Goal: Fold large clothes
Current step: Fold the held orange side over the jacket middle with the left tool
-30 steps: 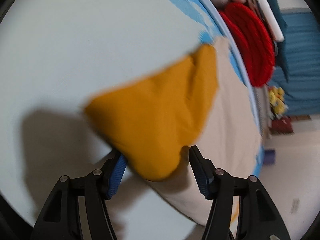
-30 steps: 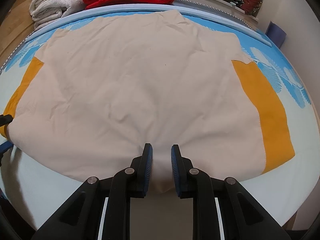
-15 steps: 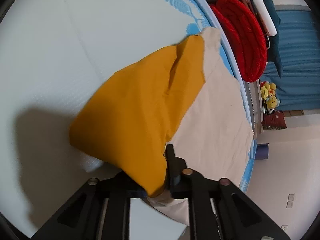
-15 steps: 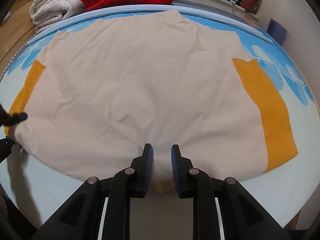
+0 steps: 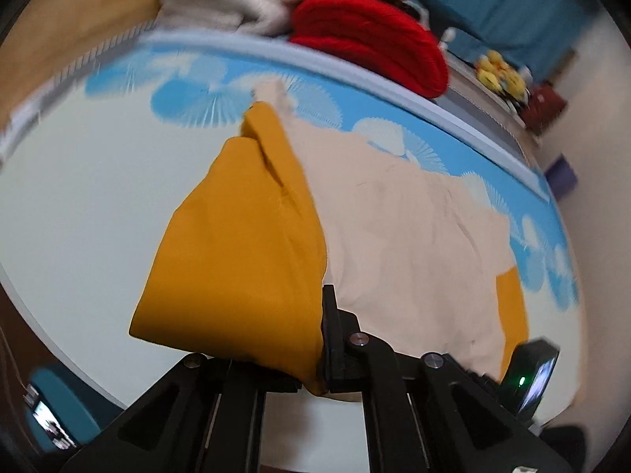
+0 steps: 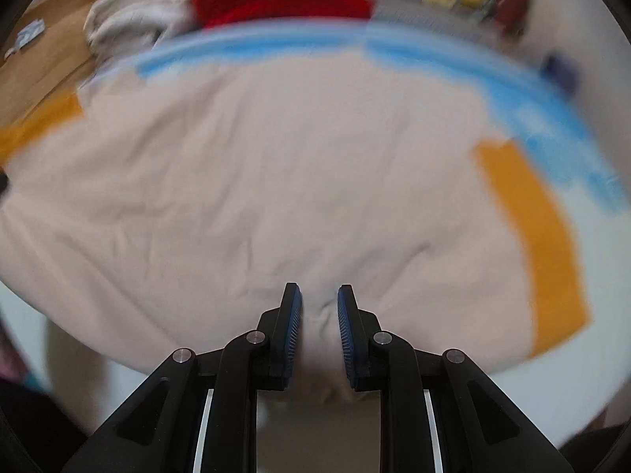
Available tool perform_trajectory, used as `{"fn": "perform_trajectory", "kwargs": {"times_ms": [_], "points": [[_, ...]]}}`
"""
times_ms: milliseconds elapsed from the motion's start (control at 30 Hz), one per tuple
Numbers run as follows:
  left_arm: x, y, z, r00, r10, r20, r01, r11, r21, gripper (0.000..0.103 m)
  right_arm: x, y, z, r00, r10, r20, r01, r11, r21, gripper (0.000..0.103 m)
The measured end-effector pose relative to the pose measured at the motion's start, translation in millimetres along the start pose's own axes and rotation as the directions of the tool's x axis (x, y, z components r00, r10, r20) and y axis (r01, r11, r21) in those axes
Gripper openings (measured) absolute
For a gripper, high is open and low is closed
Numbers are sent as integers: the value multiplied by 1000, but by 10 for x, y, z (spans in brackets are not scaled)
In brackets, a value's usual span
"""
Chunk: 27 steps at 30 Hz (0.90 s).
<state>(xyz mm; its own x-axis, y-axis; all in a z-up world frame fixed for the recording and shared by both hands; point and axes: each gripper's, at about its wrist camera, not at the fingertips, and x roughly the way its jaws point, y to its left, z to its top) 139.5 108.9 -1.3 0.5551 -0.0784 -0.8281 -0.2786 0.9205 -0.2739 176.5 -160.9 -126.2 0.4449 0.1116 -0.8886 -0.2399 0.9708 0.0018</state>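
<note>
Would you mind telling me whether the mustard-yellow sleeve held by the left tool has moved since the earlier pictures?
Yes. The mustard-yellow sleeve now hangs lifted in the left tool, swung toward the cream garment body against the pale bed sheet.

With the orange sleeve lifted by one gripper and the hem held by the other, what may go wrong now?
1. The left gripper pinches only the edge of the orange sleeve; it may slip out during the fold.
2. The right gripper holds a small bunch of the cream shirt at the hem, so pulling may wrinkle the body.
3. Both views are blurred by motion; a fast fold may land crooked.
</note>
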Motion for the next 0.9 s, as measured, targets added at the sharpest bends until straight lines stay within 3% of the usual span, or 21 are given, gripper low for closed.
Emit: {"fn": "perform_trajectory", "kwargs": {"times_ms": [133, 267, 300, 400, 467, 533, 633, 667, 767, 900], "points": [[-69, -193, -48, 997, -15, 73, 9, 996, 84, 5, -165, -20, 109, 999, 41, -8, -41, 999, -4, 21], [18, -516, -83, 992, -34, 121, 13, 985, 172, 4, -707, -377, 472, 991, 69, 118, -71, 997, 12, 22], [28, -609, -87, 991, -47, 127, 23, 983, 184, 4, -855, -508, 563, 985, 70, 158, -72, 997, 4, 25], [53, -948, -83, 985, -100, 144, 64, 970, 234, 4, -1214, -879, 773, 963, 46, 266, -34, 998, -52, 55], [95, -1205, -158, 981, -130, 145, 83, 952, 296, 4, -1345, -1144, 831, 944, -12, 329, 47, 994, -100, 61], [171, -1445, -240, 979, -161, 122, 110, 930, 351, 4, -1319, -1391, 833, 939, -58, 338, 98, 990, -102, 61], [347, -1758, -352, 980, -187, 73, 142, 903, 406, 4, -1230, -1716, 711, 944, -101, 313, 110, 994, -11, 61], [406, -1807, -371, 979, -195, 53, 157, 900, 408, 3, -1196, -1804, 721, 956, -104, 274, 104, 994, 14, 61], [630, -1975, -450, 978, -209, -21, 199, 887, 417, 3, -1340, -1972, 709, 942, -90, 324, 68, 995, 79, 61], [936, -2169, -637, 967, -201, -156, 250, 864, 438, 4, -1285, -2048, 685, 957, -62, 284, 42, 996, 76, 61]]}}
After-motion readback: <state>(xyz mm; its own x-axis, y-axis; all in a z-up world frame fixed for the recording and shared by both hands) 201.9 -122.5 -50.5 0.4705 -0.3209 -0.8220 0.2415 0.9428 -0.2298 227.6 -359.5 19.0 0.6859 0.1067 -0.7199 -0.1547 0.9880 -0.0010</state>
